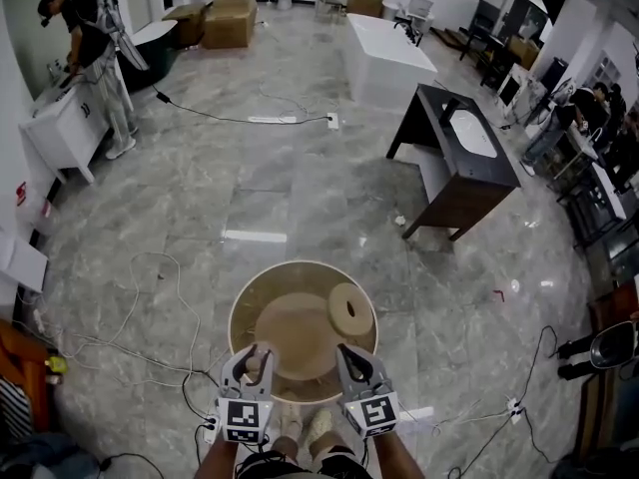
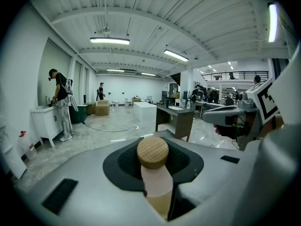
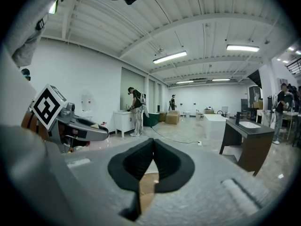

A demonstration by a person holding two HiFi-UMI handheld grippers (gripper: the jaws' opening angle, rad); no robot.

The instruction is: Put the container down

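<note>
Two hand-held grippers. Left hand-held gripper (image 1: 256,359) clenched on a round-topped pale wooden peg (image 2: 152,152). Right hand-held gripper (image 1: 350,359) pinched shut on a thin tan edge. Between them, one round beige wooden container (image 1: 240,305), held over the grey marble floor (image 1: 250,188). Inside lies one wooden disc with a centre hole (image 1: 348,308).

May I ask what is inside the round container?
A wooden disc rests against the container's right wall; the left gripper and right gripper cover its near floor.

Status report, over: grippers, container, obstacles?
Left gripper shut on wooden peg of container, right gripper on its rim. Not yet down. Cables across floor.
</note>
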